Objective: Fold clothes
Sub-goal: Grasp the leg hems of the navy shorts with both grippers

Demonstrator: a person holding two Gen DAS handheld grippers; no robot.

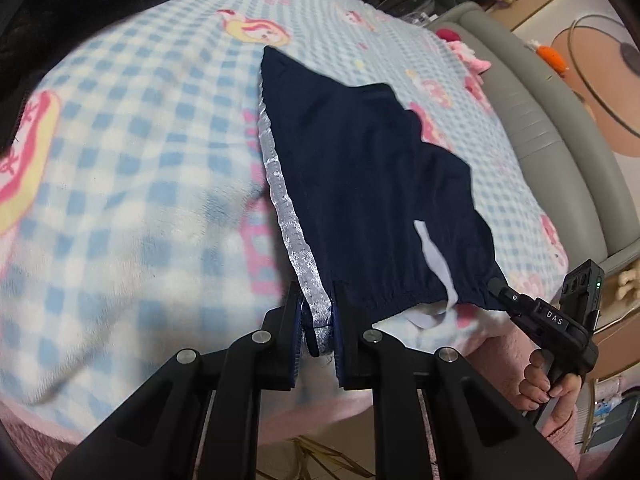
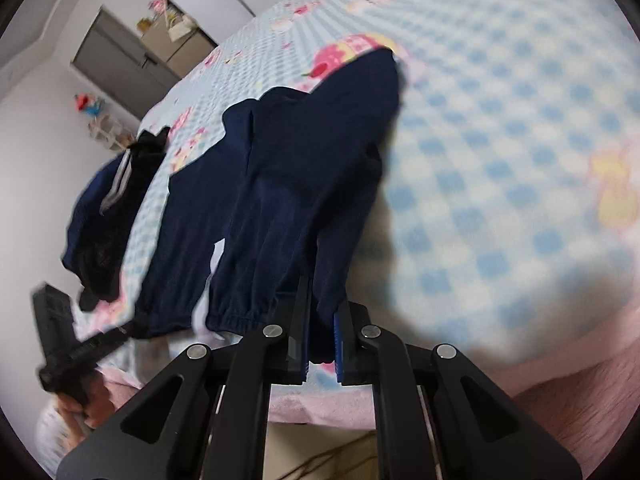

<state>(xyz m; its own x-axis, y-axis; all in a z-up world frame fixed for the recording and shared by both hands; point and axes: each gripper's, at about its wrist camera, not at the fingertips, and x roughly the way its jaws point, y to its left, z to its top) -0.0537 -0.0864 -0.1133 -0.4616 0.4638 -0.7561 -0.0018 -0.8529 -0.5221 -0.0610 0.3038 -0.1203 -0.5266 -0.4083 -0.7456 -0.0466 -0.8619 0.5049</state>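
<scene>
Your left tool (image 1: pixel 318 320) is pinching the near corner of the navy trousers (image 1: pixel 360 176) right on the silver stripe (image 1: pixel 280 200), pads pressed onto the cloth. Your right tool (image 2: pixel 320 320) is pinching the waistband's other corner, with navy fabric clamped between its pads; in the left wrist view its tip (image 1: pixel 498 286) bites the elastic edge, and your right hand (image 1: pixel 548 384) grips its handle.

Between the 2 tools the gathered waistband (image 1: pixel 400 300) runs along the near edge of the bed (image 1: pixel 120 184), just above the pink border. From there the trousers lie on the checked blanket, long axis pointing away from you, narrowing toward a far tip (image 1: pixel 274 56). The stripe follows the left edge the whole way. A white lining patch (image 1: pixel 432 252) shows near the waistband.

Farther off to the left, a dark heap of clothes (image 2: pixel 104 216) sits apart from the trousers.
</scene>
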